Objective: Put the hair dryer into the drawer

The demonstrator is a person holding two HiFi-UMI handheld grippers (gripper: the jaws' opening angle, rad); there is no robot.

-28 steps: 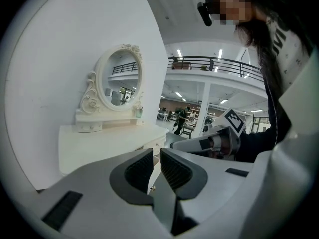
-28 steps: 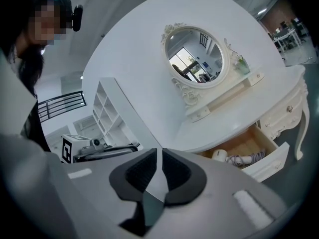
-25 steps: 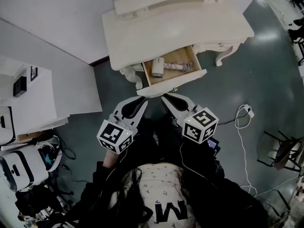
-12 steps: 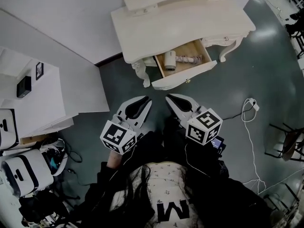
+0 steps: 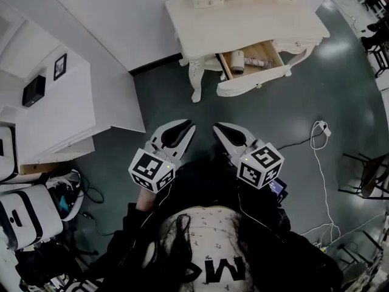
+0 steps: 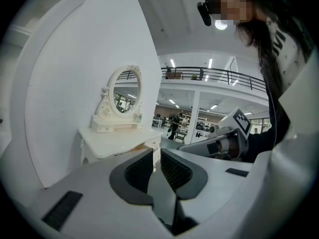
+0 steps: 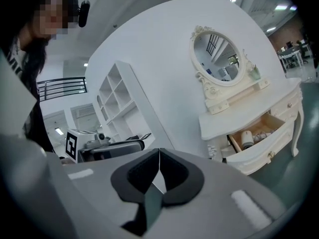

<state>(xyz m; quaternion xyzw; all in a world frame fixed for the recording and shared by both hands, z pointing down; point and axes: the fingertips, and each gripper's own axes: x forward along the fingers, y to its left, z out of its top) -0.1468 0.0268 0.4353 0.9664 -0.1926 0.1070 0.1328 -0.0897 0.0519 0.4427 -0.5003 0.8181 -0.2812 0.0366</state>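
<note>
The white hair dryer [image 5: 238, 61] lies inside the open wooden drawer [image 5: 252, 84] of the cream dressing table [image 5: 243, 23]; it also shows in the right gripper view, hair dryer [image 7: 247, 138] in the drawer [image 7: 266, 153]. Both grippers hang over the dark floor, well short of the table. My left gripper [image 5: 189, 126] is shut and empty, with only a thin slit between its pads [image 6: 141, 169]. My right gripper [image 5: 216, 128] is shut with its tips touching and holds nothing [image 7: 159, 156]. Neither gripper touches the drawer.
A white shelf unit [image 5: 55, 114] stands at the left, with white cases [image 5: 24, 215] below it. A white cable with a plug [image 5: 318, 132] lies on the floor at the right, near a dark chair [image 5: 364, 184]. An oval mirror [image 6: 124, 91] stands on the table.
Both grippers have drawn back from the dressing table together. The table and its open drawer now sit farther away, up and to the right in the head view. The hair dryer stays in the drawer.
</note>
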